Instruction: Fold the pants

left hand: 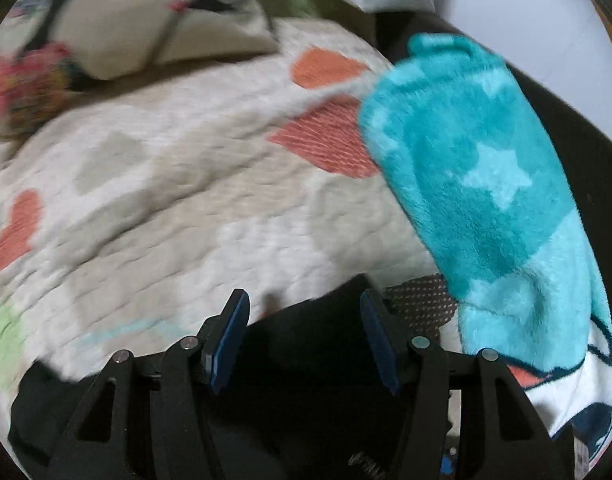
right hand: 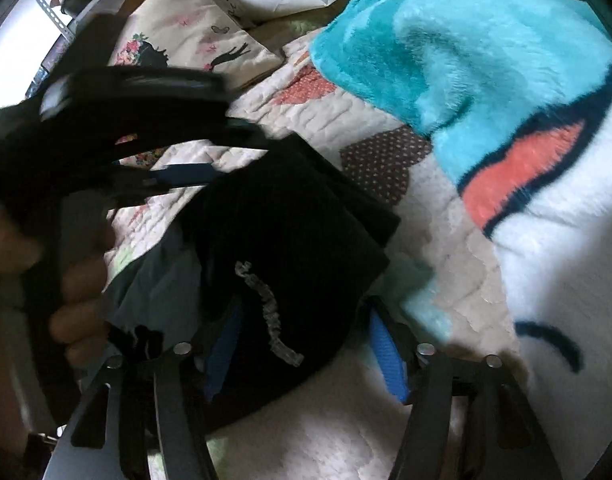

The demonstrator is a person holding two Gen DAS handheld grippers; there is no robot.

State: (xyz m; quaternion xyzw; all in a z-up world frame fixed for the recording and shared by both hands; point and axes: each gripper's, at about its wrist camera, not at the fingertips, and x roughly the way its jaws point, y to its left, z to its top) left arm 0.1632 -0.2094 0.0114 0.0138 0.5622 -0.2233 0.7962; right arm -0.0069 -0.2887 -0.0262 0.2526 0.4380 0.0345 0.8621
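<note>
The black pants (left hand: 306, 360) lie on the quilt at the bottom of the left wrist view. My left gripper (left hand: 304, 300) stands open above them, and its blue pads (left hand: 230, 340) do not press the cloth. In the right wrist view the pants (right hand: 290, 216) form a folded dark bundle with a pale drawstring (right hand: 266, 312) on top. My right gripper (right hand: 306, 320) is open and straddles the bundle's near end; its right pad (right hand: 388, 356) is clear of the fabric. The left gripper (right hand: 226, 152) is a blur over the far left corner of the bundle, held by a hand (right hand: 78, 292).
A cream quilt (left hand: 186, 200) with orange hearts covers the bed. A teal fleece blanket (left hand: 486, 180) with stars is heaped at the right, and in the right wrist view the blanket (right hand: 446, 40) fills the upper right. A printed pillow (left hand: 146, 20) lies at the far left.
</note>
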